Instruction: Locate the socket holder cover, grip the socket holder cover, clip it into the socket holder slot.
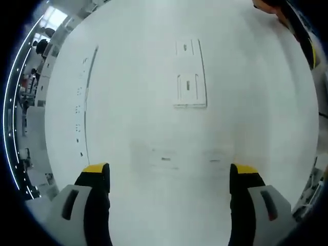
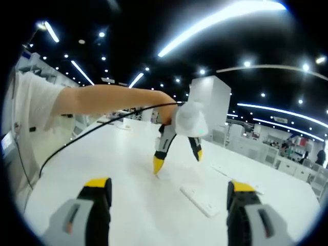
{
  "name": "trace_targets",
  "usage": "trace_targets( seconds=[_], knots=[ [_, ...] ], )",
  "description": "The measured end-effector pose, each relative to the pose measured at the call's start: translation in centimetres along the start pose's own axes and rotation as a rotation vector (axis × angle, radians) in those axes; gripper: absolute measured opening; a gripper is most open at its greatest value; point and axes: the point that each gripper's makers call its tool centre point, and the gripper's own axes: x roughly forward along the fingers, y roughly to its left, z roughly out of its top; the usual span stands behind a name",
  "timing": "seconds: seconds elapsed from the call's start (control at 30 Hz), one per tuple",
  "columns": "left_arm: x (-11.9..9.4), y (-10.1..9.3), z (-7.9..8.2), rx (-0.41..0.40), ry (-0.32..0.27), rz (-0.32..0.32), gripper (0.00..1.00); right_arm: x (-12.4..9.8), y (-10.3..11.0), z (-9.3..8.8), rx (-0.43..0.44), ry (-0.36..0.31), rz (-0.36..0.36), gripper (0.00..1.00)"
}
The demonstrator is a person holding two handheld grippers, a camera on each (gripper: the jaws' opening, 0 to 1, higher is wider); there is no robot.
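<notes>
The left tongs [image 1: 169, 177] hang wide above the white tabletop [image 1: 256, 128], pointing down, likely to bring the work into sight before any grip. The holder [image 1: 190, 73], a flat white plate with two slotted sections, lies ahead of their tips, well clear of both jaws. The right tongs [image 2: 169, 190] are also wide, held low and level over the tabletop, with the holder [image 2: 201, 200] just ahead between their jaws. I cannot tell which white piece is the cover. Nothing is gripped; locating seems the step in hand.
</notes>
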Motion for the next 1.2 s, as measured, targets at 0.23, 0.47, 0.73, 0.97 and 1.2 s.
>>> trace_targets(
  seconds=[0.23,0.47,0.73,0.97,1.2],
  knots=[
    [0.0,-0.1,0.1,0.006,0.004,0.001,0.95,-0.1,0.0,0.0,0.001,-0.001,-0.001,0.93],
    [0.0,0.1,0.0,0.007,0.012,0.004,0.94,-0.1,-0.1,0.1,0.0,-0.004,-0.002,0.93],
    [-0.2,-1.0,-0.1,0.015,0.036,-0.007,0.92,-0.2,0.0,0.3,-0.002,-0.01,-0.001,0.93],
    [-1.2,-1.5,0.3,0.028,0.016,0.005,0.93,-0.2,0.0,0.4,-0.002,-0.013,-0.002,0.93],
    [-2.1,-1.0,1.2,0.006,-0.085,0.046,0.92,-0.2,-0.2,0.5,0.003,-0.017,-0.008,0.94]
  ],
)
